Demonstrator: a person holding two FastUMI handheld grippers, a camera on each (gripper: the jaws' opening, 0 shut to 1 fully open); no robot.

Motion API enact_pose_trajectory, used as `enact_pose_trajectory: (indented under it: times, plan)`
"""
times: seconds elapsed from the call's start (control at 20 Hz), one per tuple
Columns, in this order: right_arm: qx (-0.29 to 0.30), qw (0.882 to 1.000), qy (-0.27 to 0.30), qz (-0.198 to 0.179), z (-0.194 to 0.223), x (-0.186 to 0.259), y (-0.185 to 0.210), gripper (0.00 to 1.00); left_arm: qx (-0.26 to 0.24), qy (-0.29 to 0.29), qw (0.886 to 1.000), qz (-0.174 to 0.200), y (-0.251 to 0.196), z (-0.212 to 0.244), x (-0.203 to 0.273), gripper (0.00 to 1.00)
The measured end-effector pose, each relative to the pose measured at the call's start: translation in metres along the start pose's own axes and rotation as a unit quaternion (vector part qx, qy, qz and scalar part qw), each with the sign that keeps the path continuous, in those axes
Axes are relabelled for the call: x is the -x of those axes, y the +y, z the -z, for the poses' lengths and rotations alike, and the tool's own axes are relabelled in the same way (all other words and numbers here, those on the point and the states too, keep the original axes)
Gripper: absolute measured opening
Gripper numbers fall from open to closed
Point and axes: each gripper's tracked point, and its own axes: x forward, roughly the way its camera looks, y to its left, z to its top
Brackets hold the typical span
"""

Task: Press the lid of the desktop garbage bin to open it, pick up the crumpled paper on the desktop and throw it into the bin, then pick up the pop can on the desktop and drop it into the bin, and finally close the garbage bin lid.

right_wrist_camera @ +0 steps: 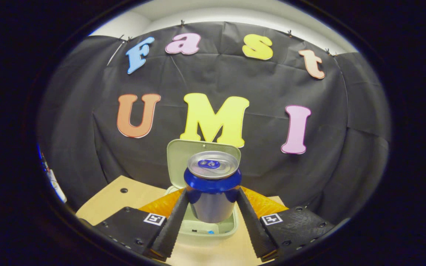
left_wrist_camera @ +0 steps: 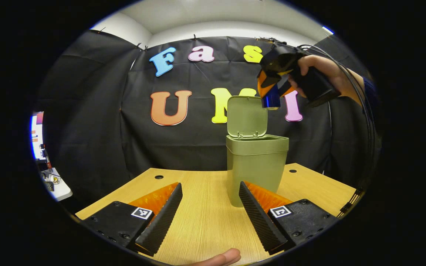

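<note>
Right hand-held gripper: clamped on blue aluminium pop can, lower centre, above open olive-green plastic bin; centre over mouth before release. Left hand-held gripper: spread, empty, bottom centre.

Pop can seemingly above open bin.

The right gripper has both fingers pressed against opposite sides of a held object; a hand carries it raised. The left gripper sits low, its jaws spread wide with nothing between them.
</note>
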Motion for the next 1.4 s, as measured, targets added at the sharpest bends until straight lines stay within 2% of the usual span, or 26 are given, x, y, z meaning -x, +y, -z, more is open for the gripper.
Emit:
enact_pose_trajectory:
  times: [0.2,0.4,1.05,1.4]
  plan:
    - [-0.013,1.000,0.020,-0.004,0.005,-0.029,0.022,0.79,0.009,0.014,1.000,-0.008,0.011,0.006,-0.006,0.99]
    - [-0.025,0.999,0.030,0.005,0.008,-0.045,0.025,0.79,0.013,0.019,1.000,-0.019,0.021,0.009,-0.009,0.99]
    - [-0.062,0.997,0.046,-0.005,0.014,-0.048,0.024,0.81,-0.001,0.017,1.000,0.007,0.002,0.011,-0.009,0.99]
    - [-0.057,0.998,0.037,0.010,0.006,-0.053,0.014,0.82,0.010,0.025,1.000,0.014,0.002,0.015,-0.010,0.99]
